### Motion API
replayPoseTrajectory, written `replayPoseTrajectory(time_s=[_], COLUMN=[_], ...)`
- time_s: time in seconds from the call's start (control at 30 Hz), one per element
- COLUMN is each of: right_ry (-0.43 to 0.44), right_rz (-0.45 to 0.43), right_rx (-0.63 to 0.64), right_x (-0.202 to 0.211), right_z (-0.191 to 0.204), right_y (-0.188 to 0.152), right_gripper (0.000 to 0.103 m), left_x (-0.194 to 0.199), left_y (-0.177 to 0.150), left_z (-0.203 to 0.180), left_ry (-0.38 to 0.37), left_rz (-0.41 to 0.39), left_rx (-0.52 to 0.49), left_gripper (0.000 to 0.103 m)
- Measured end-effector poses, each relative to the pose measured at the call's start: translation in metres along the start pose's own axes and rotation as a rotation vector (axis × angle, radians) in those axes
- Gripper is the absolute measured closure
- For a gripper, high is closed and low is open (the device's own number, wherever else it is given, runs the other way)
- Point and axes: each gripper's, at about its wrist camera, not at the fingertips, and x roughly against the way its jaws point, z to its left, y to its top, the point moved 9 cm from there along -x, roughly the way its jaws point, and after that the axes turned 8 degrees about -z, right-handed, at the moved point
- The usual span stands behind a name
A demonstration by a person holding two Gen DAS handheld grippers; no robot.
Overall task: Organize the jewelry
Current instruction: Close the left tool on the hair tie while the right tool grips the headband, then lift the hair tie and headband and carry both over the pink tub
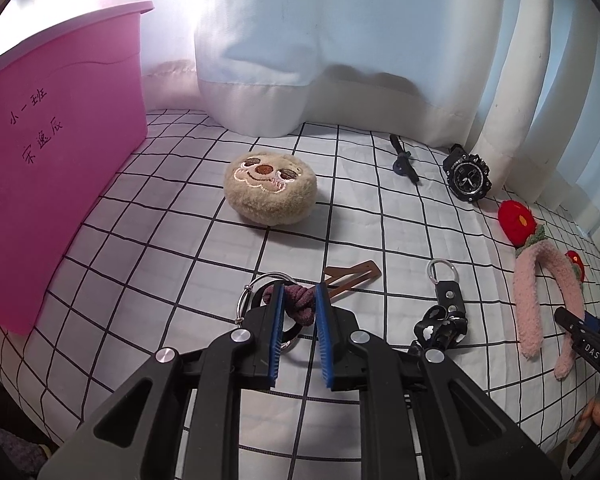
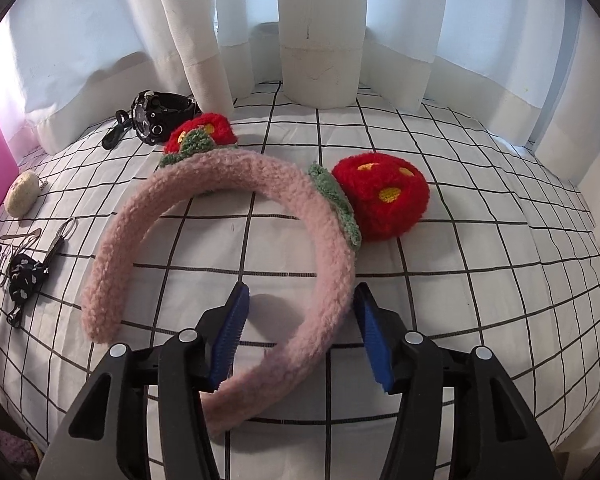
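Observation:
My left gripper (image 1: 299,294) is shut on a dark purple hair tie (image 1: 298,300), with a metal ring (image 1: 260,288) lying under it on the checked cloth. My right gripper (image 2: 302,300) is open, its jaws on either side of one arm of a fluffy pink headband (image 2: 236,184) with red pompoms (image 2: 382,196). The headband also shows in the left wrist view (image 1: 528,300). A black watch (image 1: 467,173), a black keychain (image 1: 444,312), a brown hair clip (image 1: 354,274) and a plush face charm (image 1: 270,188) lie on the cloth.
A pink plastic bin (image 1: 56,184) stands at the left. White and pale blue curtains (image 1: 340,60) hang along the back. A dark cord (image 1: 403,160) lies near the watch. The bed's front edge drops off below the grippers.

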Motion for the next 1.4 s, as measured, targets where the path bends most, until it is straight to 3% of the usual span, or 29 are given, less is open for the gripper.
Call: replayPoseTrajectory(time_s=[0.17, 0.2, 0.23, 0.27, 0.6, 0.83, 1.2, 1.4], right_ry=[-0.004, -0.013, -0.028, -0.026, -0.018, 0.033, 0.166, 0.276], right_rz=[-0.020, -0.028, -0.035, -0.036, -0.134, -0.169, -0.221, -0.274], right_rx=[-0.011, -0.011, -0.007, -0.006, -0.001, -0.006, 0.027, 0.069], right_x=[-0.009, -0.008, -0.008, -0.008, 0.018, 0.046, 0.101, 0.134], right_z=[-0.001, -0.002, -0.003, -0.004, -0.001, 0.006, 0.036, 0.070], right_y=[0.011, 0.012, 0.013, 0.013, 0.019, 0.036, 0.084, 0.124], right_gripper=[0.052, 0.058, 0.082, 0.093, 0.094, 0.094, 0.094, 0.094], left_x=[0.000, 0.001, 0.002, 0.002, 0.014, 0.035, 0.103, 0.153], left_y=[-0.001, -0.001, -0.001, -0.001, 0.004, 0.019, 0.062, 0.096], left_z=[0.001, 0.001, 0.001, 0.002, 0.003, 0.001, 0.013, 0.037], left_ry=[0.001, 0.001, 0.001, 0.001, 0.006, 0.009, 0.053, 0.133], left_rz=[0.004, 0.004, 0.003, 0.002, -0.024, -0.050, -0.122, -0.193], left_rx=[0.002, 0.001, 0.001, 0.002, 0.007, 0.023, 0.082, 0.131], left_gripper=[0.087, 0.087, 0.087, 0.087, 0.087, 0.087, 0.087, 0.087])
